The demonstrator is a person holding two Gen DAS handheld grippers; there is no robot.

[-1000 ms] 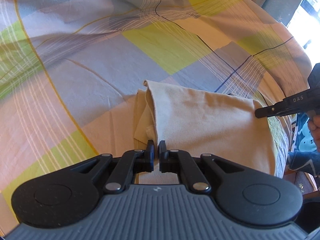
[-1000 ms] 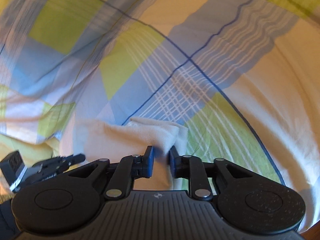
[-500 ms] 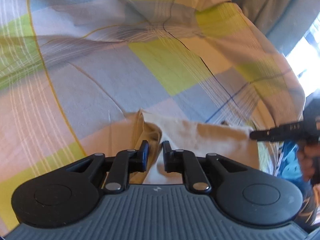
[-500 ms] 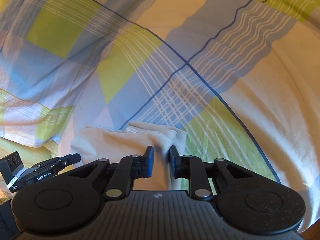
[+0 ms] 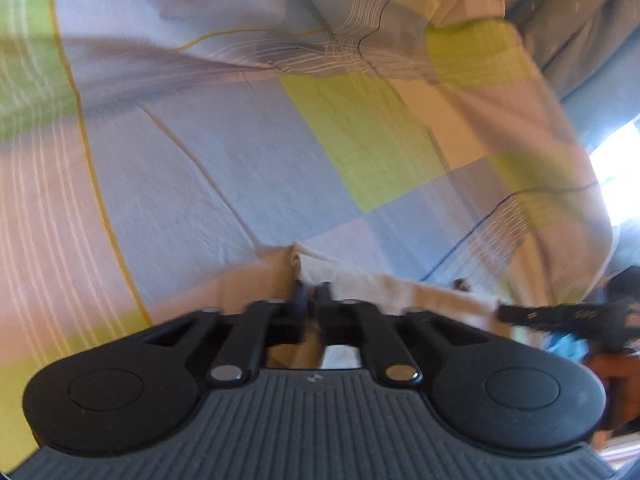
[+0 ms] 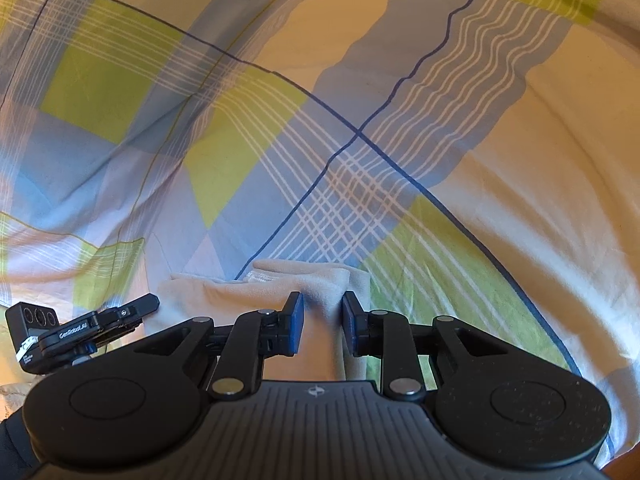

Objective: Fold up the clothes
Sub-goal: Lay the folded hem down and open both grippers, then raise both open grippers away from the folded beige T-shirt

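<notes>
A folded beige garment (image 5: 400, 292) lies on the checked bedsheet (image 5: 240, 140), just ahead of both grippers. My left gripper (image 5: 312, 296) is shut on the garment's raised left fold edge; this view is blurred. From the right, the tip of the right gripper (image 5: 504, 314) reaches the garment's far end. In the right wrist view the same garment (image 6: 240, 296) runs under my right gripper (image 6: 322, 312). Its fingers stand apart, and a ridge of the cloth rises between them, touching neither. The left gripper (image 6: 154, 300) shows at the lower left.
The checked sheet (image 6: 400, 100) fills both views and rumples into ridges at the back. A bright window (image 5: 616, 168) and grey-blue fabric (image 5: 580, 20) stand past the bed's right edge. Some blue cloth (image 5: 568, 346) lies below the right gripper.
The left gripper's fingers widened, then closed again on the fold edge as the gripper tilted and moved. The right gripper's fingers have spread apart a little.
</notes>
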